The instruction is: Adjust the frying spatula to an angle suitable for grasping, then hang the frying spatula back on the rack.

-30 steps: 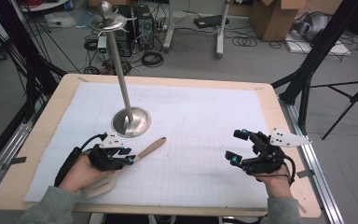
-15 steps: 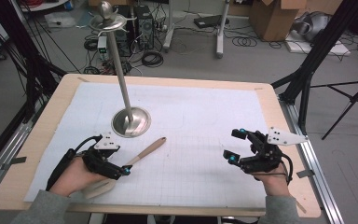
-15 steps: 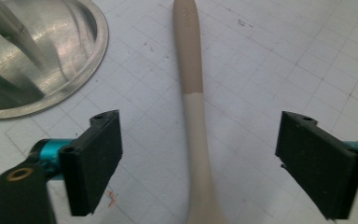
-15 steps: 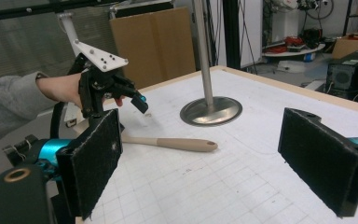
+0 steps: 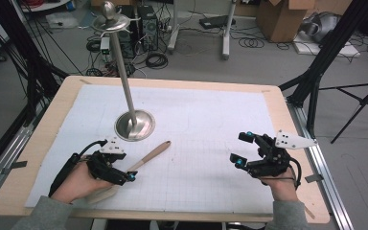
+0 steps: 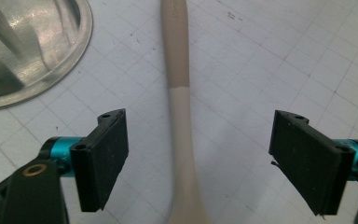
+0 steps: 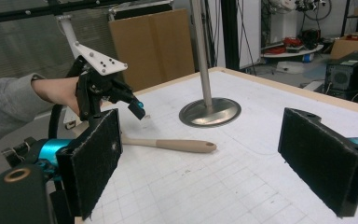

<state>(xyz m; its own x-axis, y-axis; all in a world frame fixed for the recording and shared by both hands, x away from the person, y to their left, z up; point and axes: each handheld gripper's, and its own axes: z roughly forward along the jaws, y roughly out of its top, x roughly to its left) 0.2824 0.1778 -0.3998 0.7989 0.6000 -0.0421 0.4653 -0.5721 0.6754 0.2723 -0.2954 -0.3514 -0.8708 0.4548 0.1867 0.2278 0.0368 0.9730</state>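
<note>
The left gripper (image 6: 198, 154) hovers with jaws apart astride the wooden spatula (image 6: 179, 107), apparently aligned to clamp its handle beside the metal stand's base (image 6: 28, 42). The right gripper (image 7: 219, 158), jaws likewise apart, waits well clear.

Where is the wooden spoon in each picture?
High view: the wooden spoon lies low and left of middle, slanting up from the left gripper.
Left gripper view: its handle runs up the middle, between the open jaws.
Right gripper view: it lies left of centre.
Shared landmark: the shiny round stand base beside it.
</note>
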